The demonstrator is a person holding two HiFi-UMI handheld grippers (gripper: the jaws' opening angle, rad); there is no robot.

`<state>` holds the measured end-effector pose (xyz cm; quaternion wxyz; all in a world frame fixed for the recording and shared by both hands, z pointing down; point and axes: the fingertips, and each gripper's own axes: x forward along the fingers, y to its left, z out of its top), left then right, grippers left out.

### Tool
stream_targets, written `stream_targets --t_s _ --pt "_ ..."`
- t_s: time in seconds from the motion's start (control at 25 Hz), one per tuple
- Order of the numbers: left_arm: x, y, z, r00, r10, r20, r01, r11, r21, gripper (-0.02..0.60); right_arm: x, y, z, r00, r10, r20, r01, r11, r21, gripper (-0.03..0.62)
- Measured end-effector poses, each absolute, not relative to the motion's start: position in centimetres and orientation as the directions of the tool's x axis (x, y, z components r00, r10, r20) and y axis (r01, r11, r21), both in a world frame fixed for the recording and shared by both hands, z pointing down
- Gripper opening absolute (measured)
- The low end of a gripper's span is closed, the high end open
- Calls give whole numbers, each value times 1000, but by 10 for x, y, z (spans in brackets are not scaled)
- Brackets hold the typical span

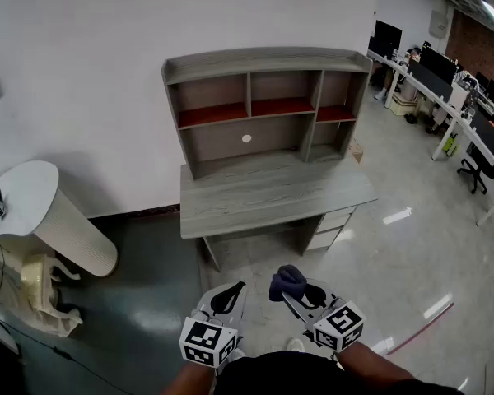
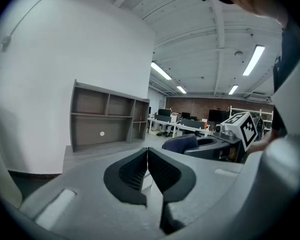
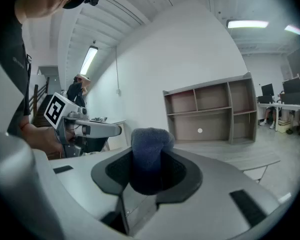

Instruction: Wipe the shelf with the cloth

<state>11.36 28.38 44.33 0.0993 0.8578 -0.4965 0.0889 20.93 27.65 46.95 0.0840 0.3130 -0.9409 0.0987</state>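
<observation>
A grey wooden desk [image 1: 272, 194] with a shelf unit [image 1: 263, 105] on top stands against the white wall, well ahead of both grippers. Its two upper-left compartments have reddish boards. My right gripper [image 1: 297, 290] is shut on a dark blue cloth [image 1: 286, 281], which bulges out between the jaws in the right gripper view [image 3: 149, 149]. My left gripper [image 1: 228, 296] is shut, with nothing between its jaws [image 2: 147, 156]. Both are held low, near my body, above the floor in front of the desk. The shelf unit [image 2: 107, 121] appears far off in the left gripper view.
A white round-topped stand [image 1: 53, 220] and a cream-coloured object with cables [image 1: 41, 290] are at the left. Office desks with monitors and chairs [image 1: 461, 113] line the right side. Glossy floor lies between me and the desk.
</observation>
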Motion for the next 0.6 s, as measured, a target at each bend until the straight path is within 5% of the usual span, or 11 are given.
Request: stream_targets --t_s 0.6 --pt "116 282 449 503 -823 265 -863 -493 107 11 206 279 472 -806 -545 229 -585 793 -170 138"
